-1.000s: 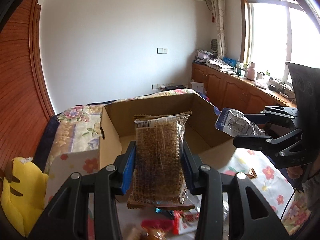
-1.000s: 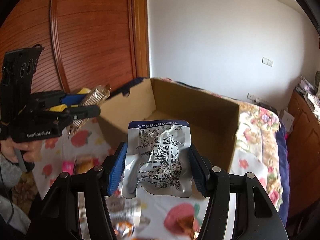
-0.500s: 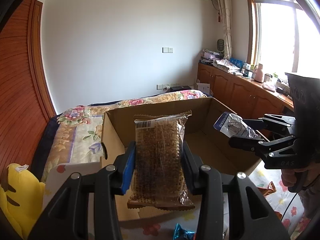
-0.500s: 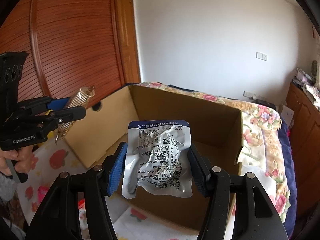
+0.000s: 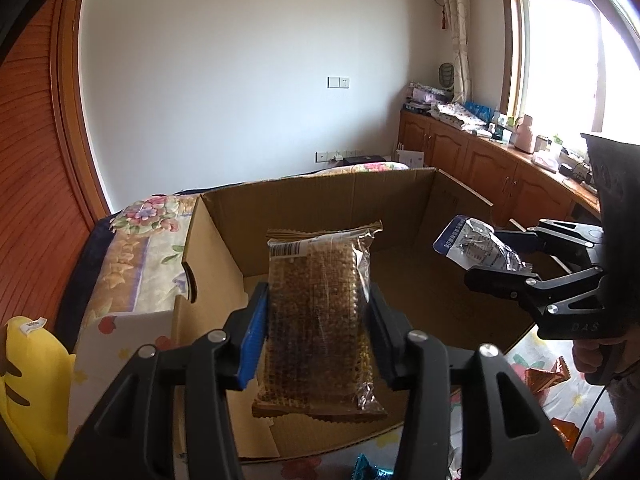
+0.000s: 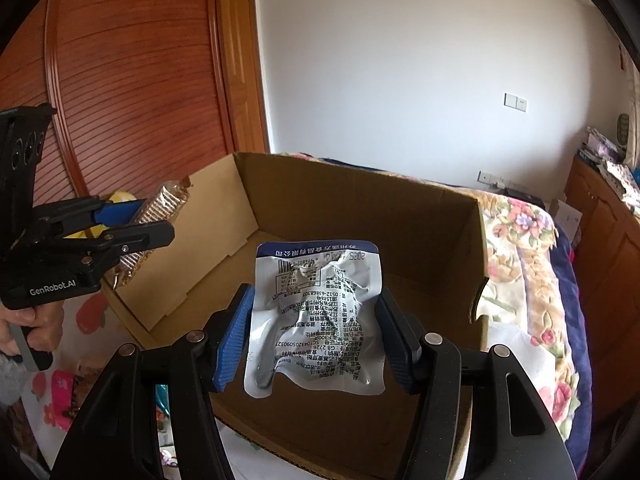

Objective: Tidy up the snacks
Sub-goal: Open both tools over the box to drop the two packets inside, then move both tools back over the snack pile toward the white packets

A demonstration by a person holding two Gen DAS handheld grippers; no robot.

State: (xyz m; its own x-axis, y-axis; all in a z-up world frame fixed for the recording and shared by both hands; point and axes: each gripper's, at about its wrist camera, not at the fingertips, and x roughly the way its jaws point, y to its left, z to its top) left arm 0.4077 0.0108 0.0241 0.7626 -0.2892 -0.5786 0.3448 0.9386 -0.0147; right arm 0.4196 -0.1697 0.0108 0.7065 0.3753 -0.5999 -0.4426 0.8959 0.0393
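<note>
So both grippers are hovering over the open box [image 5: 320,200], left gripper [image 5: 316,344] jaws just easing wider around the bar pack [image 5: 316,320], right gripper [image 6: 316,336] jaws still pinching the pouch [image 6: 320,320]. I'd be dropping low before releasing so nothing bounces out.

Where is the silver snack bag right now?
The silver snack bag sits between the right hand-held gripper pads, hanging over the open cardboard box, low and central in the right wrist view.

bright daylight from window [image 5: 576,52], blown out; sharp focus; strong fisheye bending, dark vignette corners.
</note>
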